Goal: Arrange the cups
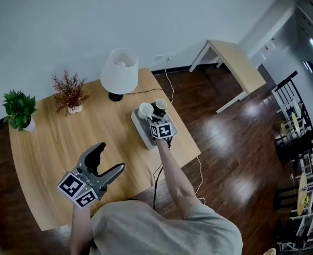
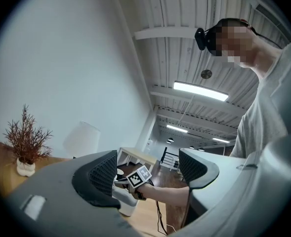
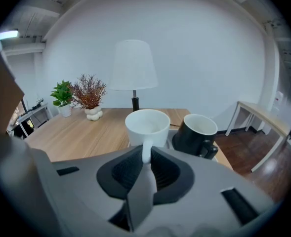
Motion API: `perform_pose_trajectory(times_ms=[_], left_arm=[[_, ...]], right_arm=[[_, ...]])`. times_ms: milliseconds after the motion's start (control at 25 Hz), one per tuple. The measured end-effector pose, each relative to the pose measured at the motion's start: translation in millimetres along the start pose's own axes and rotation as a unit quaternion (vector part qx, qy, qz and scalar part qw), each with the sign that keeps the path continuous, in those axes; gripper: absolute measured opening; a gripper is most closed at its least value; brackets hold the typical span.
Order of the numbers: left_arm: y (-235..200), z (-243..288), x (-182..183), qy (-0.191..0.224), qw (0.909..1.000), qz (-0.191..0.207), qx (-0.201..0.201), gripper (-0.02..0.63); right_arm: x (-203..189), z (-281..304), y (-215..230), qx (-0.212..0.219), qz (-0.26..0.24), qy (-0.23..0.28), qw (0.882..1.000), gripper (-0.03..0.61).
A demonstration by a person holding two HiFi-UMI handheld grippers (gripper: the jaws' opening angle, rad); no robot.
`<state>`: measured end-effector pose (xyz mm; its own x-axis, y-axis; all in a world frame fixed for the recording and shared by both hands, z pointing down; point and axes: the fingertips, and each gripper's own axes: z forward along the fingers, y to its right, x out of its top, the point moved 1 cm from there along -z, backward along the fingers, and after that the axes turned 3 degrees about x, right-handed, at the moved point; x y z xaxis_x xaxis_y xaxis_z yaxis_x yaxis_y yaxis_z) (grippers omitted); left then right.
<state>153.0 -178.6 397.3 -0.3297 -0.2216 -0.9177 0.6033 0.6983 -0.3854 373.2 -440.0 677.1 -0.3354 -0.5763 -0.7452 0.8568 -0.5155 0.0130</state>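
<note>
Right gripper (image 3: pixel 146 154): clamping the handle of the white ceramic cup (image 3: pixel 146 124).
White cup: sitting on the grey rectangular tray (image 1: pixel 140 127), just beside the black ceramic cup (image 3: pixel 196 132).
Left gripper (image 2: pixel 147 168): hovering with jaws apart, holding nothing.

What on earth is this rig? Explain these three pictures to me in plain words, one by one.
No robot here: a person holds a two-jaw gripper in each hand. The head view looks down from the person's head; the other two cameras ride on the grippers, looking along their jaws. On the wooden table stand a lamp, a green plant, a dried plant and a grey tray bearing a white cup and a black cup. The right gripper is shut on the white cup's handle. The left gripper is open and empty.
</note>
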Motion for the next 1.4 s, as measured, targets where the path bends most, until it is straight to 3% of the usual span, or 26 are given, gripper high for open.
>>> perform_pose_trajectory(times_ms=[120,160,240,360,440,520,600,720,880,1000,1120,1400], left_arm=[[1,4,0,0.001,1.0,-0.003,-0.007,0.383],[2,5,0,0.002,0.9999,-0.004,-0.01,0.383],[5,9,2,0.005,0.9998,-0.004,-0.017,0.383],[9,12,10,0.009,0.9996,0.0,-0.028,0.383],[10,13,20,0.018,0.9992,0.005,-0.034,0.383],[11,14,33,0.031,0.9987,0.013,-0.039,0.383],[16,16,46,0.046,0.9977,0.02,-0.046,0.383],[26,19,62,0.066,0.9957,0.03,-0.059,0.383],[40,22,81,0.091,0.9921,0.04,-0.076,0.383],[47,19,94,0.113,0.989,0.043,-0.085,0.383],[48,18,100,0.121,0.9879,0.051,-0.083,0.38],[58,12,106,0.125,0.9861,0.072,-0.083,0.382]], right_arm=[[-2,-1,1,-0.006,0.007,-0.004,1.0,0.097],[-5,-5,1,-0.008,0.011,-0.005,1.0,0.138],[-13,-22,-2,-0.009,0.029,0.002,1.0,0.147],[-1,-75,-27,0.025,0.053,0.088,0.994,0.142],[34,-131,-59,0.059,0.04,0.198,0.978,0.109],[74,-192,-86,0.077,0.013,0.301,0.95,0.1],[105,-242,-105,0.083,-0.01,0.365,0.927,0.1],[135,-294,-124,0.085,-0.037,0.421,0.902,0.1],[160,-340,-150,0.073,-0.093,0.454,0.883,0.098],[169,-357,-168,0.066,-0.135,0.458,0.876,0.098],[173,-359,-180,0.071,-0.155,0.453,0.875,0.098],[175,-358,-183,0.086,-0.15,0.444,0.879,0.098]])
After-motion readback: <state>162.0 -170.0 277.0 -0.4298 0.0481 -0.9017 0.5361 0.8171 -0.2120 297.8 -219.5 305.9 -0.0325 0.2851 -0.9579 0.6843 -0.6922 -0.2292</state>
